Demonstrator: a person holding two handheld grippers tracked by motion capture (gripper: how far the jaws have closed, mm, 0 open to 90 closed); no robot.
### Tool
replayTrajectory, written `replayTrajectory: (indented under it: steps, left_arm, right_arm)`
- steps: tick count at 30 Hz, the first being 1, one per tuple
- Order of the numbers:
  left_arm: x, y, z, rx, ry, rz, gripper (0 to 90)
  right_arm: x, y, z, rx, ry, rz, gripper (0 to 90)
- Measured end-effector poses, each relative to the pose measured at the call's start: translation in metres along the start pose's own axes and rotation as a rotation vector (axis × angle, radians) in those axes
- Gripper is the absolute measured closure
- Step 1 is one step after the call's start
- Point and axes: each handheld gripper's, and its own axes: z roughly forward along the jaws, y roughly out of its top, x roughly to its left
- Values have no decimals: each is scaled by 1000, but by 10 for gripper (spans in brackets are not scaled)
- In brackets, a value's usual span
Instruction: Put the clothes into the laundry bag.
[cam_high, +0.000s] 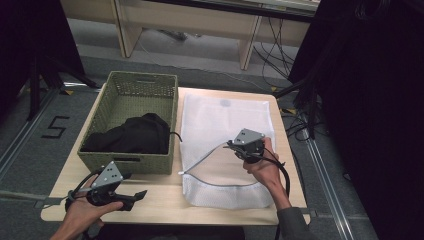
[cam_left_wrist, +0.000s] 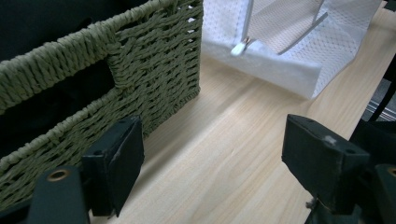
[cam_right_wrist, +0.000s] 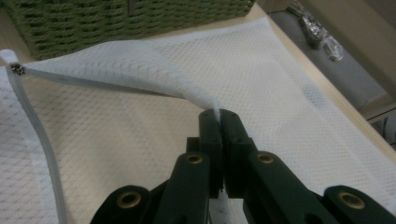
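Mesh bag (cam_high: 225, 125) lies right of the basket (cam_high: 131, 122), its zipper edge pinched and lifted by the right gripper (cam_high: 231, 145), while the left gripper (cam_high: 140, 195) hovers released nearby.

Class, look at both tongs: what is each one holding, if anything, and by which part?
The right tongs are shut on the white mesh bag, pinching the upper edge of its unzipped opening and lifting it. The left tongs are open and hold nothing.

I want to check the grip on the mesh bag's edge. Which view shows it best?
The right gripper view: the right gripper pinches the mesh bag up close. The high view shows it small; the left gripper view shows the open zipper.
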Motion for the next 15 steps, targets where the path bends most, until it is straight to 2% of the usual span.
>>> replayTrajectory:
  steps: [1, 2, 3, 5, 6, 10, 15]
  left_arm:
    - [1, 3, 0, -8, 4, 3, 205]
    - [1, 3, 0, -8, 4, 3, 205]
    - [1, 7, 0, -31, 13, 0, 206]
    - [2, 8, -1, -35, 13, 11, 205]
    - [3, 9, -2, -38, 25, 7, 205]
    - [16, 21, -4, -70, 61, -4, 207]
    - [25, 35, -11, -91, 78, -16, 208]
  right_arm:
    - [-4, 4, -3, -19, -16, 8, 895]
    - [-4, 4, -3, -19, -16, 8, 895]
    - [-8, 8, -5, -29, -20, 8, 896]
    - [-10, 10, -5, -38, -24, -3, 896]
    - [-12, 12, -7, -42, -23, -8, 896]
    - [-18, 19, -12, -60, -42, 13, 896]
    - [-20, 20, -14, -71, -39, 25, 895]
